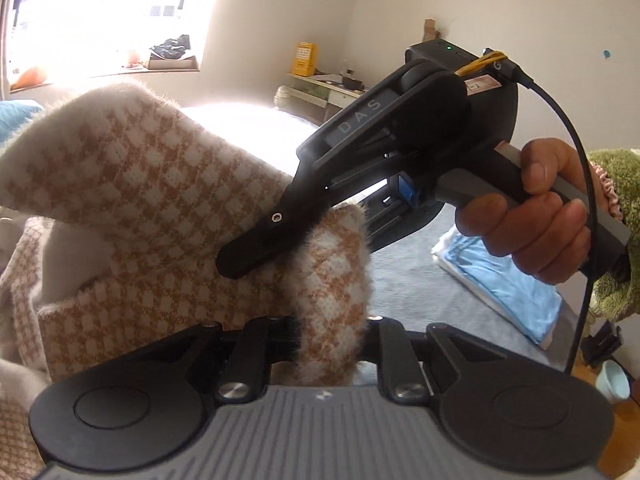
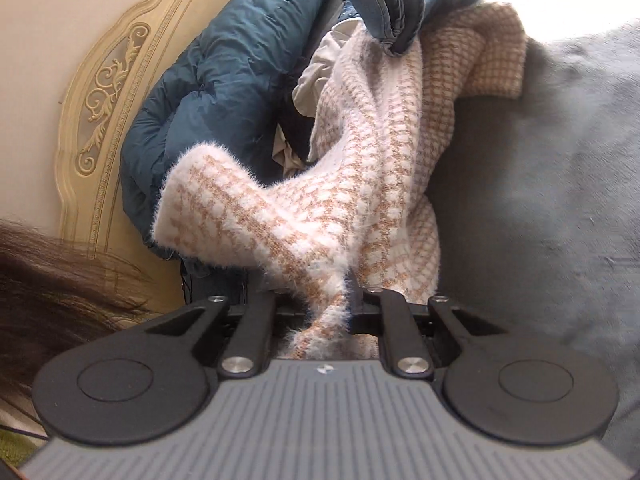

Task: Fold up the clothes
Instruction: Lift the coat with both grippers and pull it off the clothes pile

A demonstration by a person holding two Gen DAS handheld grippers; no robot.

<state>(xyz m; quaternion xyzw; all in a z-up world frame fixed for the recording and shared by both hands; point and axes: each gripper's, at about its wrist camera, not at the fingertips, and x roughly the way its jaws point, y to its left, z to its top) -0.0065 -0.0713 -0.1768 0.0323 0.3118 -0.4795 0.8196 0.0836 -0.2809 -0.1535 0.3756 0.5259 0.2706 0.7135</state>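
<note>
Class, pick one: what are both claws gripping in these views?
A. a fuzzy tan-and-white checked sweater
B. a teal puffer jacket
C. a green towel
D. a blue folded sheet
A: the left claw and the right claw are each shut on the fuzzy tan-and-white checked sweater, lifted off the grey bed cover.

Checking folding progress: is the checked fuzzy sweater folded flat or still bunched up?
Bunched up: the sweater hangs twisted between the left gripper and right gripper, both clamped on it.
</note>
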